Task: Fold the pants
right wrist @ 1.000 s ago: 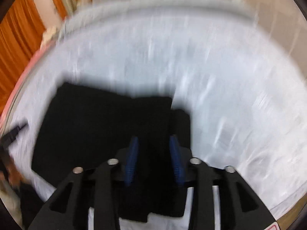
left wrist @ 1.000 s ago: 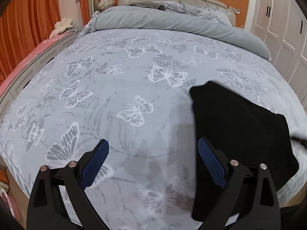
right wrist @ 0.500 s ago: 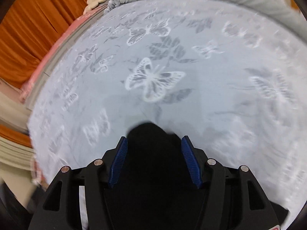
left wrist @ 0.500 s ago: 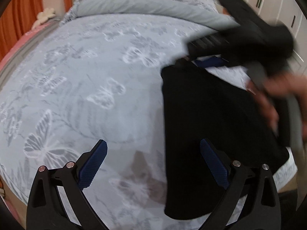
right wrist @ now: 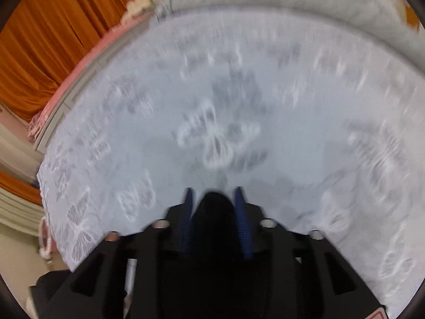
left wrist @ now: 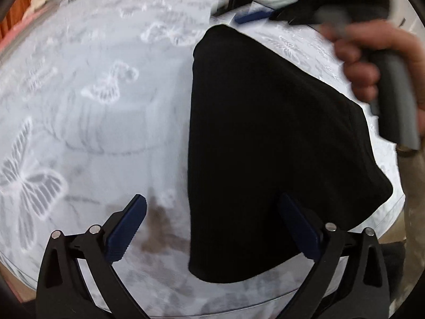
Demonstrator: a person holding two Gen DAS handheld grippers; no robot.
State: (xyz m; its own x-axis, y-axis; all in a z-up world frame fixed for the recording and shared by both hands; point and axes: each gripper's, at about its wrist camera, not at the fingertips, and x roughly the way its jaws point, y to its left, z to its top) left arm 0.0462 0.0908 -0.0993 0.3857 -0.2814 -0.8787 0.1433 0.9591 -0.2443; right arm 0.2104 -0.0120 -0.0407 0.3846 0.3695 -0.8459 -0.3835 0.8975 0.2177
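Item: black pants (left wrist: 265,138), lying as a dark folded panel on the butterfly-print bedspread (left wrist: 106,122), filling the centre and right of the left wrist view, its far corner reaching toward the upper middle of the frame and its near edge at the lower centre. Left gripper (left wrist: 209,228): your fingers are spread wide and hold nothing; the right blue pad (left wrist: 297,228) sits over the cloth while the left pad sits over bare bedspread, so the jaws straddle the panel's long left edge, probably so you can pin or pinch that edge next. Right gripper (right wrist: 213,207): in its own view the fingers are drawn close on a bunched fold of black fabric at the lower centre, pinching it; the cloth is likely held this way so the layer can be carried across as one piece. In the left wrist view your right hand (left wrist: 372,61) grips the handle at the upper right, above the panel's far side. Both views are blurred, so exact contact with the bed cannot be told. Judgement: fold under way, not finished.
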